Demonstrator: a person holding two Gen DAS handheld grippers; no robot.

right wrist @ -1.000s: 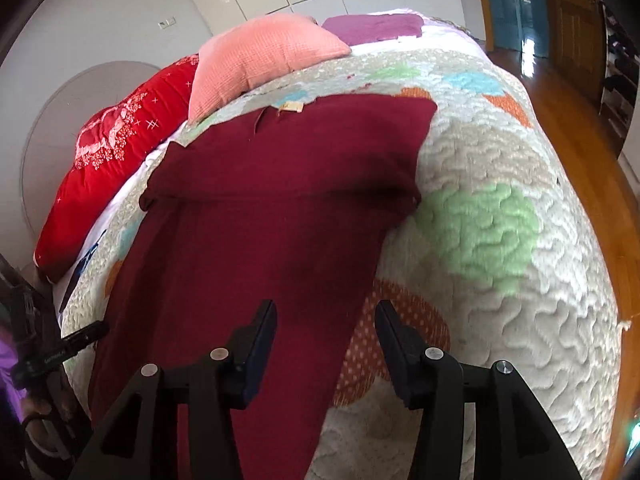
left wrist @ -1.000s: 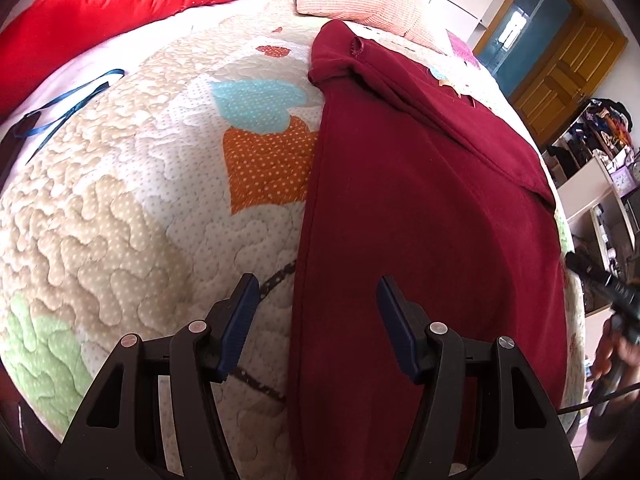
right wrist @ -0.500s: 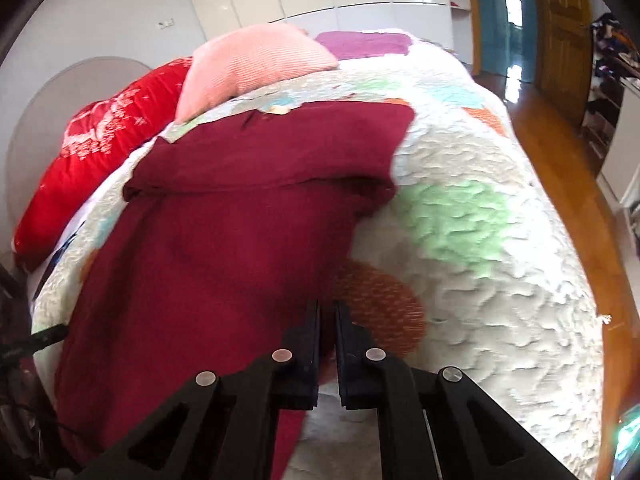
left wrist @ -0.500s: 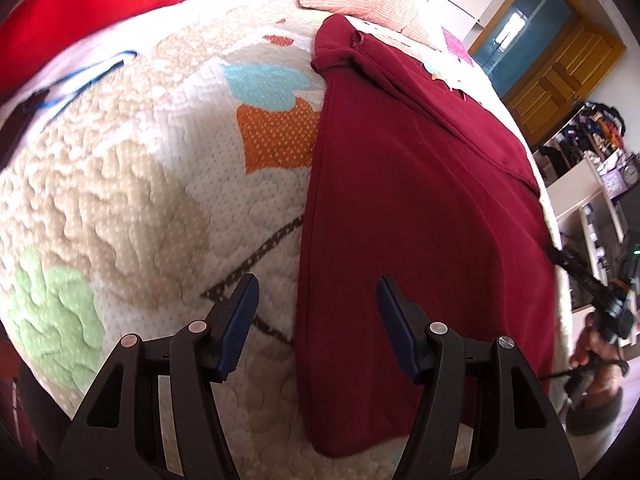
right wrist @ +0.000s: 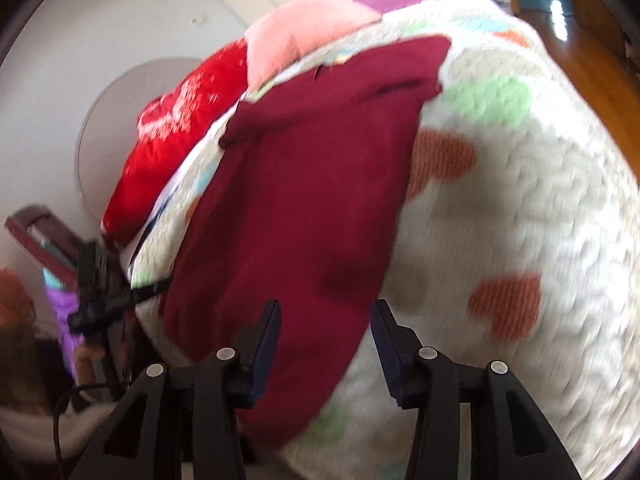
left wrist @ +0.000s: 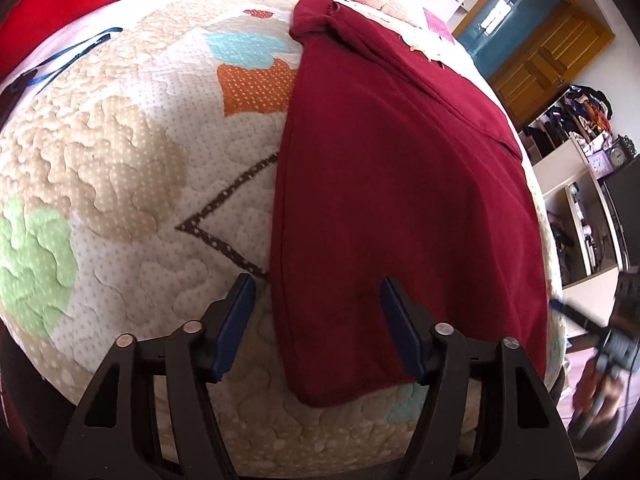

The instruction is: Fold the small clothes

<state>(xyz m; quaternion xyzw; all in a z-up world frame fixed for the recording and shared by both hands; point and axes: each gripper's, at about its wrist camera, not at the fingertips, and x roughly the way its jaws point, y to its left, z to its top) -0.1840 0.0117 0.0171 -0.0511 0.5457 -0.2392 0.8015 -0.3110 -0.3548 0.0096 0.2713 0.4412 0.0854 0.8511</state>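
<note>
A dark red garment [left wrist: 400,184] lies flat on the bed's patchwork quilt [left wrist: 120,152], running from 6 o'clock up toward 12 in the left wrist view, with its upper part folded over into a band near the pillows. The left claw [left wrist: 316,320] hangs wide open over the garment's near left edge: one finger is above bare quilt, the other above red cloth, and it holds nothing. The right claw [right wrist: 324,336], seen through motion blur, is likewise spread open and empty above the garment's near right edge.

Around the garment: a pink pillow [right wrist: 304,36] and a red embroidered cushion [right wrist: 180,132] at the head of the bed, from 10 to 12 o'clock in the right wrist view; a blue strap [left wrist: 60,60] on the quilt at 10 o'clock in the left wrist view; open shelving [left wrist: 580,184] at 3 o'clock beside the bed; wooden doors [left wrist: 548,60] at 1 o'clock.
</note>
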